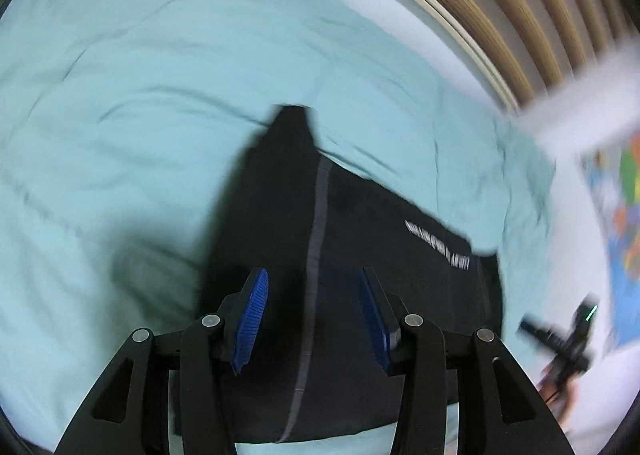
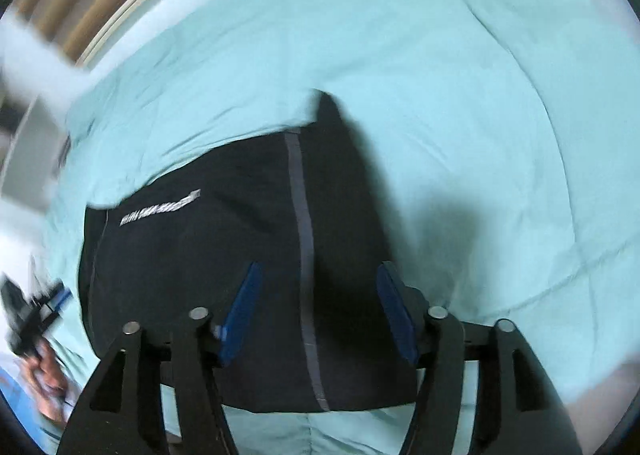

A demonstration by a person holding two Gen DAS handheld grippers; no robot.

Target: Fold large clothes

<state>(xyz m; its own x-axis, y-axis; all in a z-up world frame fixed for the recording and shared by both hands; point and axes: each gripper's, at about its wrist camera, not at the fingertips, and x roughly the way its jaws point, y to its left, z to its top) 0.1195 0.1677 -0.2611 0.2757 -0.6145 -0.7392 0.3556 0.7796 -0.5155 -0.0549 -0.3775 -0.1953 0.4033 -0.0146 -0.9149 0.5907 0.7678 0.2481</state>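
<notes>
Left wrist view: left claw (image 1: 312, 319) spread wide, gripping nothing, hovering over black garment (image 1: 360, 255) lying on teal bedding (image 1: 140, 75). Looks soft, light, floppy, maybe slick; best pinched at corner or edge near grey stripe (image 1: 316, 239). Right claw (image 2: 318, 311) likewise released above garment. Count: one garment, two claws.

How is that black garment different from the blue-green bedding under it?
The black garment is dark, with a grey stripe and white lettering; the bedding is plain pale teal. The garment is a compact folded shape, while the bedding spreads wide around it. Both are soft, creased fabric.
</notes>
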